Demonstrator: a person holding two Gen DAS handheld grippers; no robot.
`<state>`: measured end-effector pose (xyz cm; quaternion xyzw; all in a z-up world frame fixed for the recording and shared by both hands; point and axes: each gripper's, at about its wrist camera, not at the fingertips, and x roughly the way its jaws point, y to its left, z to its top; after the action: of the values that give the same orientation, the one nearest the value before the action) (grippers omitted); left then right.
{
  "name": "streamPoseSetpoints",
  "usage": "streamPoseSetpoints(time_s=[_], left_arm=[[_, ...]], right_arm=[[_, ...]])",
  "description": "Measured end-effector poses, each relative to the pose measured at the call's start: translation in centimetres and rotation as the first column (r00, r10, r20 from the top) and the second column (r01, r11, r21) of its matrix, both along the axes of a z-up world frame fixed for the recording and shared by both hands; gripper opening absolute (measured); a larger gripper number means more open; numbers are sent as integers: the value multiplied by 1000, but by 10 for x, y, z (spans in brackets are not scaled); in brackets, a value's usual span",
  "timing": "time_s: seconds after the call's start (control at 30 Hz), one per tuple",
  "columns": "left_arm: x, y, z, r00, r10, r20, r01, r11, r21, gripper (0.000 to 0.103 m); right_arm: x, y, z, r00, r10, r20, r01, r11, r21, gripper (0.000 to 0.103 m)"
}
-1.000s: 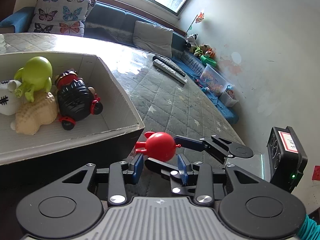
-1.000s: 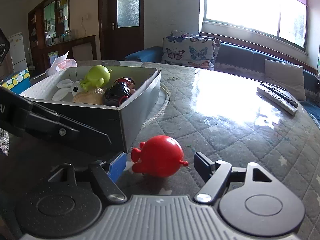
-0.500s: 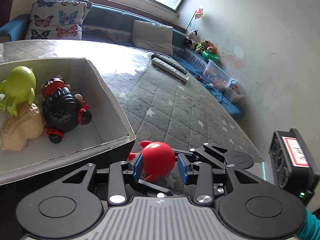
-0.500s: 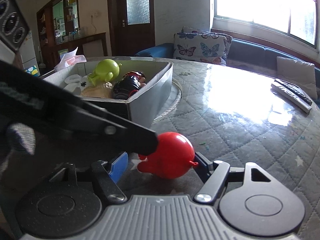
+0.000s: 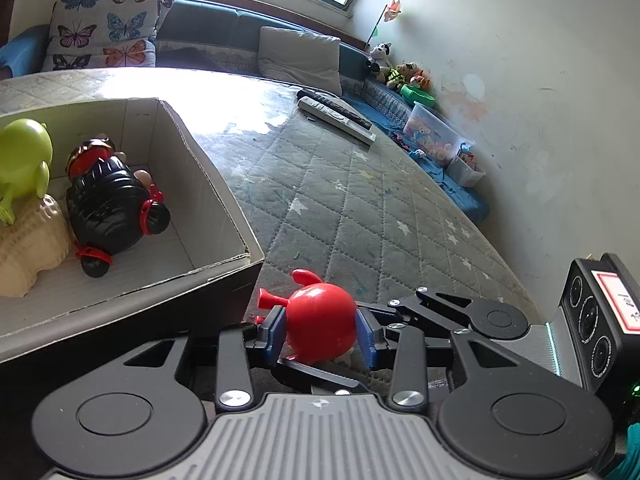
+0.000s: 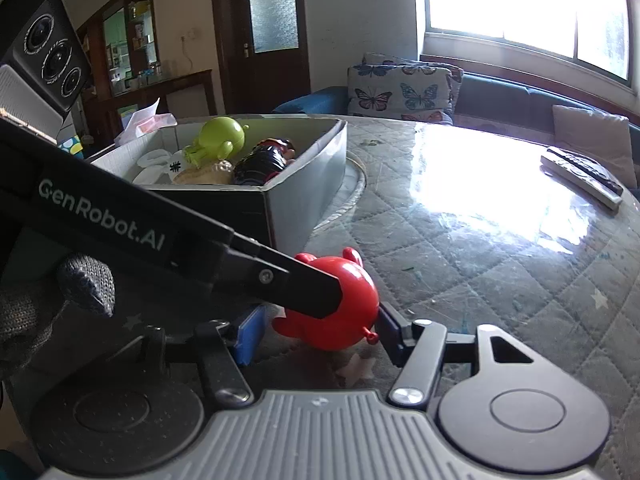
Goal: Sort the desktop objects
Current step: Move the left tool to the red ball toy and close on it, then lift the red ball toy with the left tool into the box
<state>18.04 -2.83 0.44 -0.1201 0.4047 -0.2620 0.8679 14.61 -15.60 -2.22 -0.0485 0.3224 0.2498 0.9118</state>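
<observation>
"GenRobot.AI" in white on the left gripper (image 6: 320, 304) black arm

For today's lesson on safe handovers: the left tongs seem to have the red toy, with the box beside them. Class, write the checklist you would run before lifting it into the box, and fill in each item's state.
1. Left tongs shut on the red toy, a blue pad on each side: ok.
2. Right tongs clear of the toy: not ok; they are open, but one finger sits against it.
3. Room in the box near the black toy: ok, bare floor at the near corner.
4. Toy off the table: cannot tell.
5. Lift path over the box wall: cannot tell.
</observation>
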Motion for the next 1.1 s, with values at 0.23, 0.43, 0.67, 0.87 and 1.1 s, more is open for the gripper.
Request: streamPoseSetpoints(time_s=[0.23,0.43,0.67,0.87,1.1], left_arm=[[1,0,-2,1000,-11,-23,11,1000,-16,41],[-13,1,1,1000,-7,-5,7,999,-34,41],[-42,17,28,997,19,70,-14,998,-64,41],[-57,52,61,978,116,172,-105,992,-70,41],[-48,123,74,948,265,176,-251,963,-97,41]], right_arm=[[-1,-5,5,999,-33,1,33,999,18,50],[-15,-1,11,1000,-26,13,26,1000,1,49],[-35,17,43,996,15,89,-13,1000,-25,49],[-27,56,77,978,104,180,-100,994,-31,49],[9,126,91,946,251,207,-245,968,-57,49]])
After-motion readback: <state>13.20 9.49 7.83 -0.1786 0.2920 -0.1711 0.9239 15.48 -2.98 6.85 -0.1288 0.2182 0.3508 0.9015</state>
